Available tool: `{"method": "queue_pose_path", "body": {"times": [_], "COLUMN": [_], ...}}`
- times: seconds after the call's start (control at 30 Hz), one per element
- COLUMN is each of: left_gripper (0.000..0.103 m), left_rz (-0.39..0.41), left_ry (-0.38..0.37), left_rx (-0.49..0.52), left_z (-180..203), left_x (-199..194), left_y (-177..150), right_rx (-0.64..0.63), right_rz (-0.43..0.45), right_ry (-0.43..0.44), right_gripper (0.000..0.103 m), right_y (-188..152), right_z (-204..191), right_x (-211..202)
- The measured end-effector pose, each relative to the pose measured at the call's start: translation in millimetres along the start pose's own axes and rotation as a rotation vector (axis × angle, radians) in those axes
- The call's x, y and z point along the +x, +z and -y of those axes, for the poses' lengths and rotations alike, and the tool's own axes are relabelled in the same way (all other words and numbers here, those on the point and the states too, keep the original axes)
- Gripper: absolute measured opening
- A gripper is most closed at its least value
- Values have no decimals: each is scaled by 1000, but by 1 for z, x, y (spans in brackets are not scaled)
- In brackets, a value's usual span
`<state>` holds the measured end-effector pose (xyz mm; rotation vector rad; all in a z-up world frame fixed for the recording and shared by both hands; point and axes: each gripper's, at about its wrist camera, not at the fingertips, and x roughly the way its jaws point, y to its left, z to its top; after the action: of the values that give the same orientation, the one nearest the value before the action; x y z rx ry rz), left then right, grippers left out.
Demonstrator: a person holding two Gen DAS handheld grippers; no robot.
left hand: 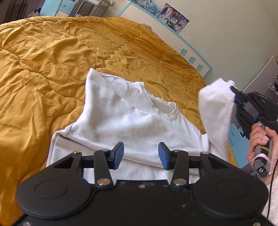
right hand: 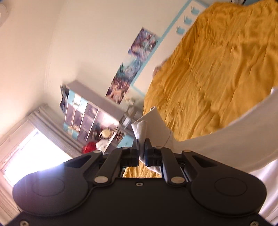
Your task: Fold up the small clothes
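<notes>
- A white sweatshirt (left hand: pixel 121 121) lies on a mustard-yellow quilt (left hand: pixel 52 60) that covers a bed, its ribbed neckline (left hand: pixel 171 111) toward the headboard side.
- One sleeve (left hand: pixel 104 87) is laid across the chest, up to a pointed corner at the shoulder; the lower hem is doubled into a flat fold nearest the left wrist camera.
- The other sleeve (left hand: pixel 215 107) is raised off the quilt at the right edge of the left wrist view, hanging as a slack white tube from its cuff.
- The right gripper (right hand: pixel 142 147) has its two blue-padded fingers pressed together on that cuff, with white fabric bunched above and below the pads; a bare hand (left hand: pixel 262 144) grips its handle.
- The right wrist view is tilted and smeared, so exactly which part of the cuff is pinched is hard to tell, though it looks like the folded edge.
- The left gripper (left hand: pixel 141 155) hovers over the folded hem with its blue pads (left hand: pixel 119 154) well apart and nothing between them; no fabric touches them.
- Beyond the quilt stands a cream headboard (left hand: pixel 191 50) with a light-blue border and apple-shaped cut-outs.
- A colourful poster (left hand: pixel 166 15) hangs on the pale wall above it.
- The right wrist view also shows a blue-and-white shelf unit (right hand: pixel 83 113) and a bright window (right hand: pixel 31 153) with a curtain.
</notes>
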<state>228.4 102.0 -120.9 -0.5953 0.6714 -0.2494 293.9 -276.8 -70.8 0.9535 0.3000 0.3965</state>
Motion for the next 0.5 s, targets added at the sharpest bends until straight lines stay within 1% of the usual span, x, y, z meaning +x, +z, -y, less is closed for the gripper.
{"method": "queue_pose_path", "body": {"times": [0.03,0.07,0.1,0.13,0.17,0.2,0.23,0.3,0.33,0.37,0.4,0.5], "left_gripper": [44,44,44,44,44,44,44,44,44,44,44,44], "left_rz": [1,1,3,4,5,6,8,22,27,32,39,56], "left_ry": [0,3,7,11,15,18,20,24,27,31,31,-3], "left_rx": [-7,-12,-15,-19,-22,-29,-36,-56,-71,-93,-121,-238], "left_z": [-2,-4,-5,-7,-9,-11,-14,-19,-22,-26,-30,-44], "left_x": [-1,-2,-3,-4,-5,-6,-7,-9,-9,-8,-7,1], "left_y": [0,0,0,1,1,1,2,3,5,7,9,16], "right_rx": [10,10,9,5,-16,-43,-64,-89,-84,-73,-69,-74], "right_rz": [-47,-113,-187,-255,-332,-383,-406,-412,-399,-381,-355,-203], "right_ry": [6,19,20,13,-5,-31,-41,-12,-15,-20,-36,-149], "right_gripper": [10,11,15,25,32,37,37,37,37,38,40,45], "right_y": [-22,-46,-69,-88,-106,-121,-131,-132,-125,-112,-99,-57], "right_z": [-2,-2,-3,-3,-5,-7,-8,-7,-5,0,5,29], "right_x": [15,32,46,57,69,72,69,53,42,30,17,-34]}}
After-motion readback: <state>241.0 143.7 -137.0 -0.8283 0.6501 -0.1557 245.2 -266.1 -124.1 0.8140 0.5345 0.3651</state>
